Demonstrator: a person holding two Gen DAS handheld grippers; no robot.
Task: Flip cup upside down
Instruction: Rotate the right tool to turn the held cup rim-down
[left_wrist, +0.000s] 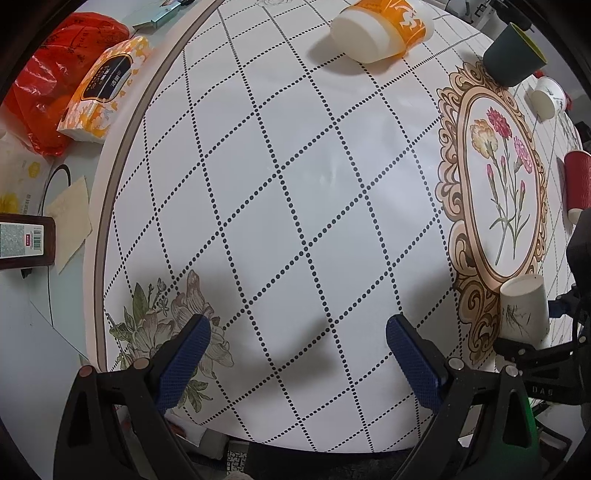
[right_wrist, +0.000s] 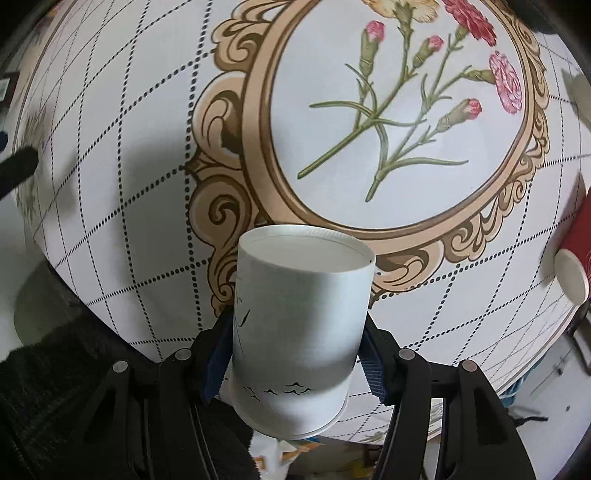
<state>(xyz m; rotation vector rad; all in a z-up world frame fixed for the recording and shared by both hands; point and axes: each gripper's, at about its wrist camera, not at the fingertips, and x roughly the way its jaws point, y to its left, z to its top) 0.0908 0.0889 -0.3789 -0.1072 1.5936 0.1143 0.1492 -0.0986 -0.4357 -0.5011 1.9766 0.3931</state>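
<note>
- Right wrist view: the right gripper (right_wrist: 295, 354) is clamped on a white paper cup (right_wrist: 301, 332) printed with small black birds, its blue pads (right_wrist: 373, 363) pressed to both sides of the wall.
- The white paper cup is held with its flat base toward the camera's far side and its rolled rim nearest the gripper body, above the near edge of the round table (right_wrist: 110, 184).
- Behind the cup on the tabletop lies the carnation medallion (right_wrist: 399, 110) in a scrolled tan frame.
- A red paper cup (right_wrist: 576, 254) lies at the right edge, its white base facing the camera.
- Left wrist view: the left gripper (left_wrist: 298, 345) is spread wide with nothing between its blue pads (left_wrist: 184, 362), over the dotted diamond pattern near the table's edge.
- At the right of this view the white cup (left_wrist: 524, 310) shows in the other gripper's grip, beside the medallion's frame.
- Farther across the table an orange-and-white paper cup (left_wrist: 382, 29) lies on its side, and a dark green cup (left_wrist: 513, 55) sits tilted near a small white cup (left_wrist: 548, 98).
- Off the table to the left are a tissue pack (left_wrist: 103, 90) and a red plastic bag (left_wrist: 48, 77).
</note>
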